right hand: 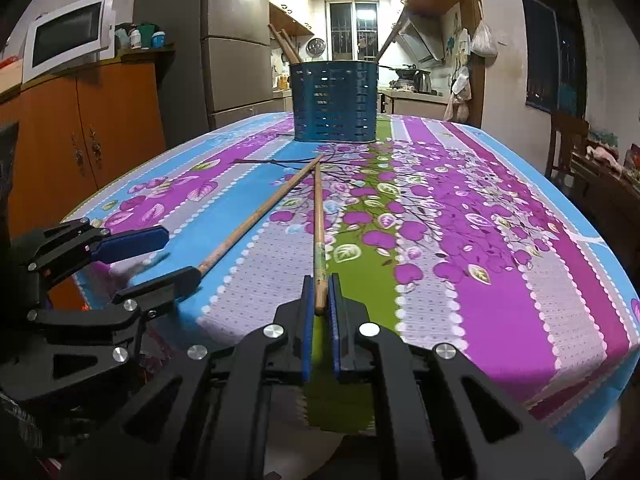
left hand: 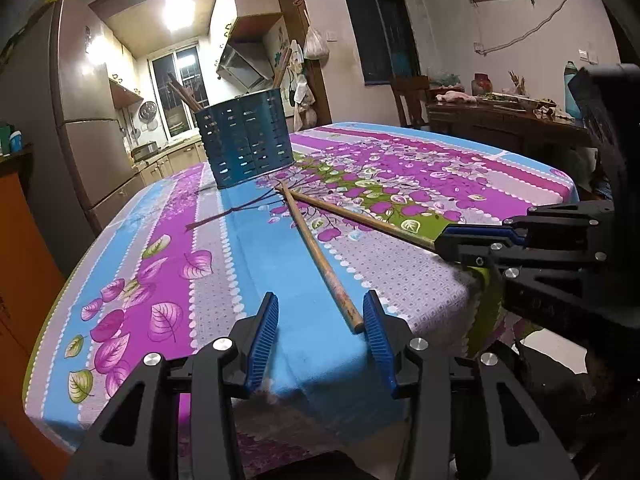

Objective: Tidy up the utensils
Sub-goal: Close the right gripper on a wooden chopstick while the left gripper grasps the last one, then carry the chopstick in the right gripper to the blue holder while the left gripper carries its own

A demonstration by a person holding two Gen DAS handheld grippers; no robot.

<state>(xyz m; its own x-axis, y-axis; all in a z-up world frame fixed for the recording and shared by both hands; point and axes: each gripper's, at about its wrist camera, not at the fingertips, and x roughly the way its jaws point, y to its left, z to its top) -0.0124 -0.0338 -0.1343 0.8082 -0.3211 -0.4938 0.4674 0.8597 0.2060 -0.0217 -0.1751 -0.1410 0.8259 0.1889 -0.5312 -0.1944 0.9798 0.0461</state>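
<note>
Chopsticks lie on a table covered with a bright cloth of purple flowers, blue bands, a green stripe and dotted grey bands. There are two of them on the cloth, and their far tips cross in front of a blue holder with little slots in its sides. The holder stands upright near the far edge of the table, and a few more sticks lean out of its top. The left gripper has its blue pads apart, with the thick end of the near chopstick lying between them, close to the right pad; the pads do not press on it. The right gripper is clamped on the end of the other chopstick, which points straight ahead toward the holder. In the right wrist view the left gripper shows at the left edge of the table, and in the left wrist view the right gripper shows at the right side. The room is a home at night with bright lights on the ceiling. Behind the table are a tall fridge, an orange cabinet with a white microwave on it, and a small kitchen with a window. A wooden side table with many things on it stands by the wall, under a dark window.
</note>
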